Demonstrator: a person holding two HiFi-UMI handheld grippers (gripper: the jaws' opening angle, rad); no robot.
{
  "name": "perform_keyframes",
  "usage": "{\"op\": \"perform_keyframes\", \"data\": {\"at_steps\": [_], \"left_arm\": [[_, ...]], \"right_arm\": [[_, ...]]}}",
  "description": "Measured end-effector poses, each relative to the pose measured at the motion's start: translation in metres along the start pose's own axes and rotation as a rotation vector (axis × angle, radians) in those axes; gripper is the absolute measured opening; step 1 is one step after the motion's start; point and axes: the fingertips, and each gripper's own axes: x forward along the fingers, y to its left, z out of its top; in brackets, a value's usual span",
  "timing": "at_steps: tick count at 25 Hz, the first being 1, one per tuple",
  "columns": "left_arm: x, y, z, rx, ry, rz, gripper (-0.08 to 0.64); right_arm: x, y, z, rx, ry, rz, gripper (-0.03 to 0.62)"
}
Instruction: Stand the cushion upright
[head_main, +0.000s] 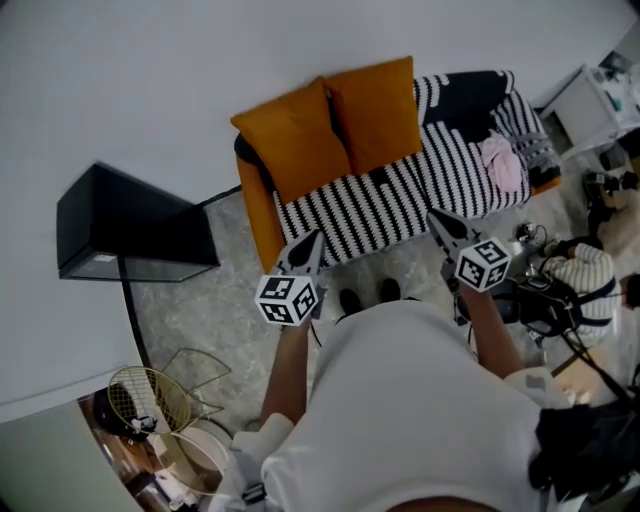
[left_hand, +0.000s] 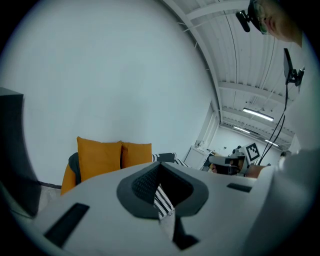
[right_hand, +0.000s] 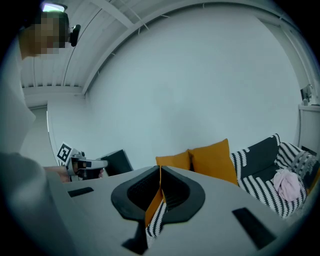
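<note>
Two orange cushions, one on the left (head_main: 292, 138) and one on the right (head_main: 378, 112), stand side by side against the wall at the left end of a sofa with a black-and-white striped cover (head_main: 400, 195). The left gripper view shows them as well (left_hand: 99, 157), and so does the right gripper view (right_hand: 214, 159). My left gripper (head_main: 310, 240) hangs in front of the sofa's front edge, shut and empty. To its right my right gripper (head_main: 437, 220) points at the striped seat, also shut, holding nothing. Neither gripper touches a cushion.
A pink cloth (head_main: 503, 162) lies on the sofa's right part. A black cabinet (head_main: 130, 225) stands left of the sofa, and a wire basket (head_main: 150, 398) sits at the lower left. A white table (head_main: 590, 105) and gear are on the right. The person's shoes (head_main: 350, 300) are on the grey rug.
</note>
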Motion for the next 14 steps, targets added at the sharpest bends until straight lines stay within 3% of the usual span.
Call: {"op": "perform_keyframes", "data": {"at_steps": [14], "left_arm": [[0.0061, -0.0091, -0.0047, -0.001, -0.001, -0.016, 0.002]], "right_arm": [[-0.0089, -0.0060, -0.0008, 0.001, -0.012, -0.011, 0.035]]}}
